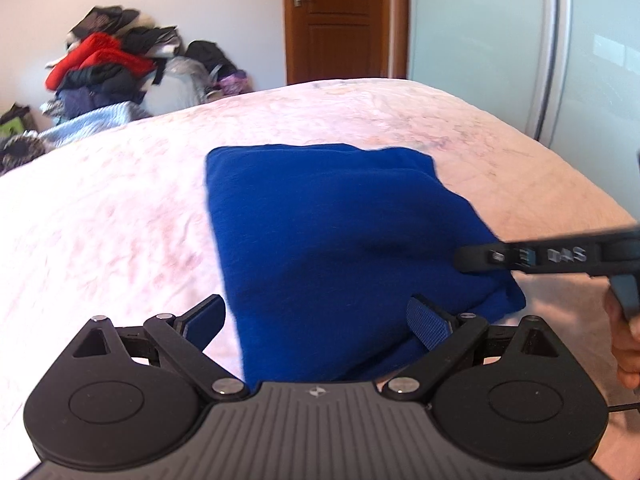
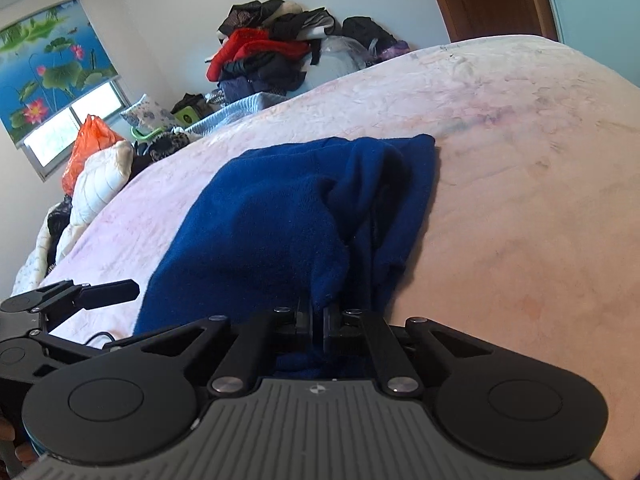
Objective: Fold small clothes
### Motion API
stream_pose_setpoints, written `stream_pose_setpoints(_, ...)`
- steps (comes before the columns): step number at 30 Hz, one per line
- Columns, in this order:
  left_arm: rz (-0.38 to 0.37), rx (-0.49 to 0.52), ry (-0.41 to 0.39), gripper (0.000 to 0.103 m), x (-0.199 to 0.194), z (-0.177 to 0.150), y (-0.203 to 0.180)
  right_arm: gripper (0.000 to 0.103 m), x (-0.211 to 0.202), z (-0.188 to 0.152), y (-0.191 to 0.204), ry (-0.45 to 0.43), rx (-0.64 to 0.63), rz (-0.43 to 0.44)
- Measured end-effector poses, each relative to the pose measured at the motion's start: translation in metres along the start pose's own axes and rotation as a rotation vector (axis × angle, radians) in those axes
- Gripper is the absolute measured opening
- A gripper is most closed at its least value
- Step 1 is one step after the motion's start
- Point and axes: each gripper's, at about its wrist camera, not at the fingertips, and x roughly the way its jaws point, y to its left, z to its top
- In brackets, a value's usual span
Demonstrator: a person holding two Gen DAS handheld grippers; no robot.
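A folded blue fleece garment (image 1: 344, 240) lies on the pale pink bedspread (image 1: 120, 220). My left gripper (image 1: 316, 320) hovers open at the garment's near end. One of its fingers stands beside the cloth's left edge and the other over the cloth. My right gripper (image 1: 466, 259) reaches in from the right onto the garment's right side. In the right wrist view my right gripper (image 2: 318, 312) is shut on a bunched edge of the blue garment (image 2: 260, 216), which rises in a ridge ahead of the jaws. A finger (image 2: 112, 291) of the left gripper shows at the left.
A heap of mixed clothes (image 1: 108, 68) is piled against the far wall beside a brown door (image 1: 336, 20). A frosted sliding panel (image 1: 500, 40) is at the right. Pillows (image 2: 100, 184) and an orange bag (image 2: 86, 144) lie by the window. A hand (image 1: 626, 344) holds the right gripper.
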Motion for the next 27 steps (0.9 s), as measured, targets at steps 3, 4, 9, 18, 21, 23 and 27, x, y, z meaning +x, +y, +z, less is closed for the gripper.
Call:
stream_pose_setpoints(3, -0.005, -0.026, -0.010, 0.098, -0.005, 0.001, 0.008, 0.006, -0.013, -0.009, 0.002, 0.018, -0.019, 0.012)
stream_pose_setpoints(4, -0.002, -0.030, -0.011, 0.098, -0.004, 0.002, 0.009, 0.006, -0.015, -0.012, 0.001, 0.027, -0.016, 0.010)
stream_pose_setpoints(9, 0.025, -0.031, 0.007, 0.098, 0.006, 0.006, 0.005, 0.023, -0.018, -0.012, 0.000, 0.050, -0.011, -0.008)
stream_pose_setpoints(18, 0.055, -0.018, 0.036, 0.098, 0.014, -0.004, -0.004, 0.027, -0.037, -0.007, 0.036, -0.110, -0.154, -0.115)
stream_pose_setpoints(21, 0.076, -0.033, 0.035, 0.098, 0.014, -0.008, -0.005, 0.028, -0.019, -0.008, 0.039, -0.048, -0.178, -0.110)
stream_pose_setpoints(23, 0.094, -0.051, 0.032, 0.098, 0.015, -0.011, -0.007, 0.034, -0.008, -0.013, 0.037, 0.004, -0.180, -0.143)
stream_pose_setpoints(27, 0.107, -0.077, 0.037, 0.098, 0.017, -0.019, -0.007, 0.037, -0.012, -0.026, 0.039, -0.019, -0.173, -0.169)
